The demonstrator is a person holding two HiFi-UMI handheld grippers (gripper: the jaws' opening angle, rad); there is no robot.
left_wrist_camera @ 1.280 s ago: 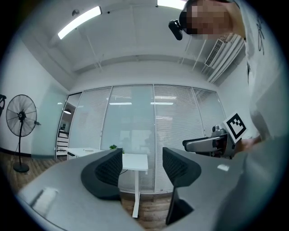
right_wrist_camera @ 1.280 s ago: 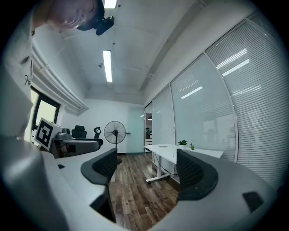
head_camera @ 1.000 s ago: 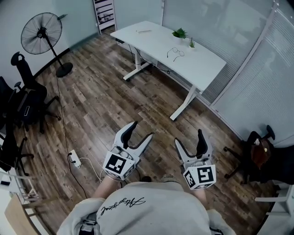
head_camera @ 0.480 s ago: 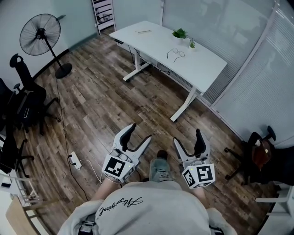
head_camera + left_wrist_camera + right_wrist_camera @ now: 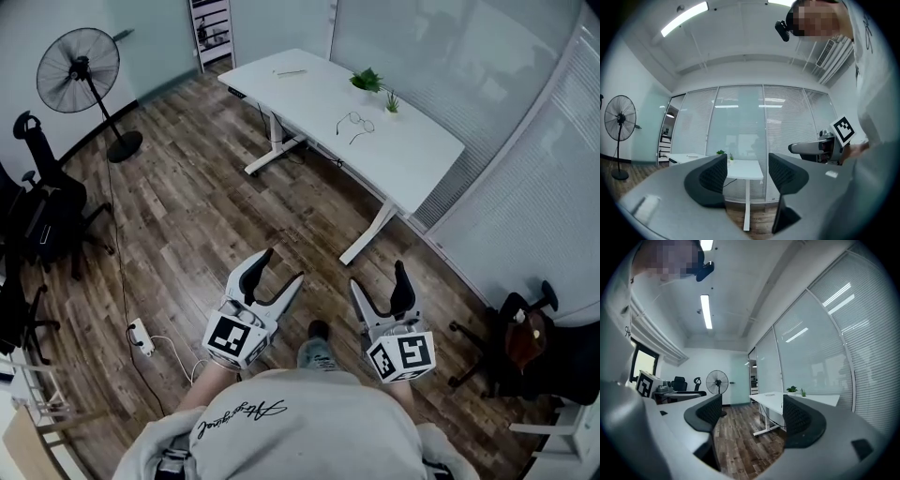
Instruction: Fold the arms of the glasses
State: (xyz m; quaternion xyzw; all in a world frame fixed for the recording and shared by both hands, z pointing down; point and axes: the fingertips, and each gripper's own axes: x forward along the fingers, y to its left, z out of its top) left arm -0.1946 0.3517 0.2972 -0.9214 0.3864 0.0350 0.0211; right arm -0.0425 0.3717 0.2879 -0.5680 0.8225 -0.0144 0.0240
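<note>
Tabletop (image 5: 309, 89) drawing nearer than a second ago, glasses (image 5: 354, 123) lying on it; left claw (image 5: 281, 267) and right claw (image 5: 378, 276) gaping wide, holding nothing, over the wood floor (image 5: 187, 206).

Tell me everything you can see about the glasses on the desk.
The glasses are tiny in the head view: a thin dark wire frame with two roundish lenses. They lie on the white desk near two small potted plants. One arm sticks out, apparently unfolded. Only the desk touches them.
</note>
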